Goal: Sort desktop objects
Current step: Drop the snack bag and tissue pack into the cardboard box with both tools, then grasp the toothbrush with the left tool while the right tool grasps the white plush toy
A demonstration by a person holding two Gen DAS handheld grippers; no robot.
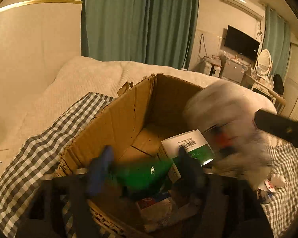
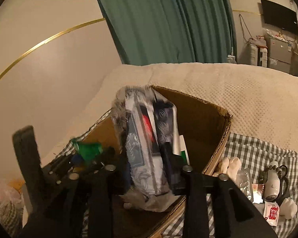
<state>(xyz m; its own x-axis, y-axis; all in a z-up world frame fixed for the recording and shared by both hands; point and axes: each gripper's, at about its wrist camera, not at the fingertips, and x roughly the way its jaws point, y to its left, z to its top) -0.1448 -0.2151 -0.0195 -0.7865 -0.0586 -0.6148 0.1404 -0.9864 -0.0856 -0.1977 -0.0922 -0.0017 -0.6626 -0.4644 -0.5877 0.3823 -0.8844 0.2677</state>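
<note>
Torn cardboard box (image 1: 117, 119) on a checked cloth (image 1: 39, 148) takes sorted items: left tongs (image 1: 143, 164) stand spread w/ a blurred green object (image 1: 141, 174) between, grip unclear; only the right view shows right tongs (image 2: 147, 166) around a plastic-wrapped packet (image 2: 145, 138), grip unclear.

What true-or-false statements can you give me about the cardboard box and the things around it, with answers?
1. The brown cardboard box sits on a grey-and-white checked cloth. True.
2. The long curtains are red. False: they are teal green.
3. A white-and-green carton is inside the box. True.
4. The wall-mounted television shows a bright picture. False: its screen is dark.
5. The plastic-wrapped packet lies flat on the cloth. False: it stands between the jaws of the right gripper, over the box.
</note>
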